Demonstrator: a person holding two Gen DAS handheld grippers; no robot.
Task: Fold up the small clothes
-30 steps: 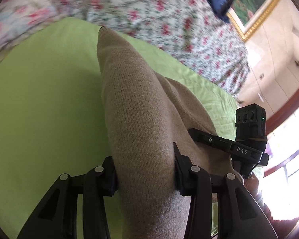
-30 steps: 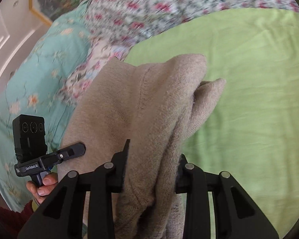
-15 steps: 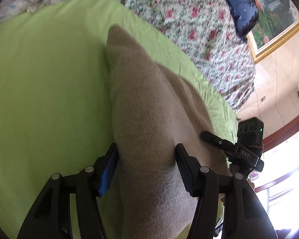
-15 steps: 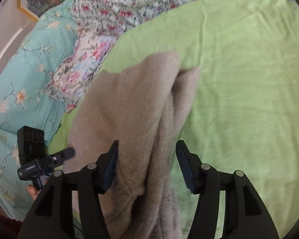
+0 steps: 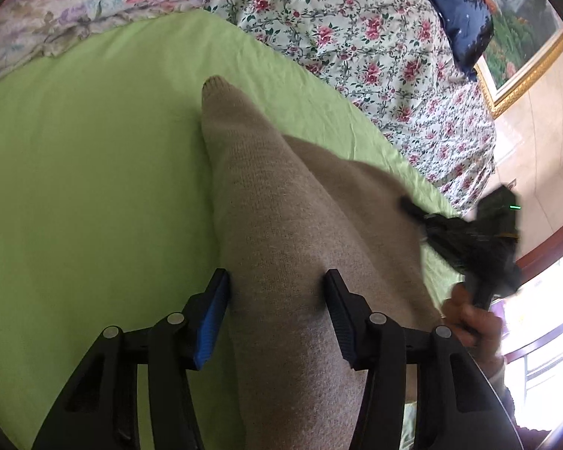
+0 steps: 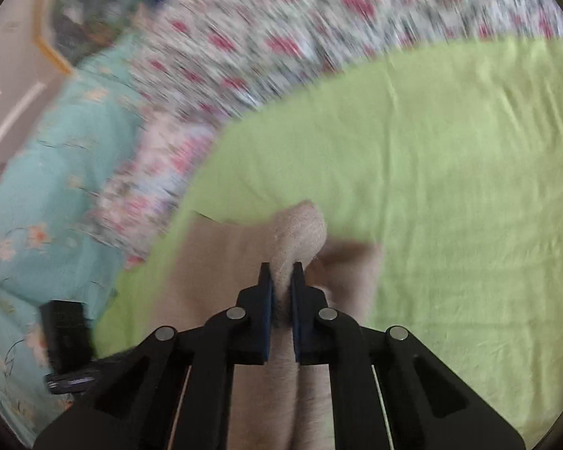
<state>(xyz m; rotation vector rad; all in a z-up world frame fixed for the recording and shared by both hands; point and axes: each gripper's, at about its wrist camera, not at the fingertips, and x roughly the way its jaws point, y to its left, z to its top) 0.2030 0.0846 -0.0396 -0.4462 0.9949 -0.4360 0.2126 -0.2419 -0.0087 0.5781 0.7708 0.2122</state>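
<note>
We have a beige knit garment [image 5: 281, 247] lying on the green bed sheet [image 5: 75, 195], running from 6 o'clock up to a rounded tip near 11 o'clock in the left wrist view. The left gripper [image 5: 277, 296] stands wide open, its fingers astride the fabric, touching or just beside each edge; we can't tell if they press it, so nothing is firmly held there. The right gripper [image 6: 281, 273] is nearly closed, pinching a raised ridge of the same garment [image 6: 300, 228] between its pads, with the rest of the cloth spread flat at 9 and 3 o'clock of it. The right wrist view is motion-blurred, so detail there is weak.

Our read: we are mid-fold, one side pinched, the other not yet secured. To do it well we close the left gripper on one clean edge, not a bunch, keep both grips level, carry the fold over in line with the long axis, and lay it flat before releasing. Knit stretches and sags, so we avoid tugging sideways. The floral quilt [image 5: 375, 37] at 12 to 2 o'clock stays out of it.
</note>
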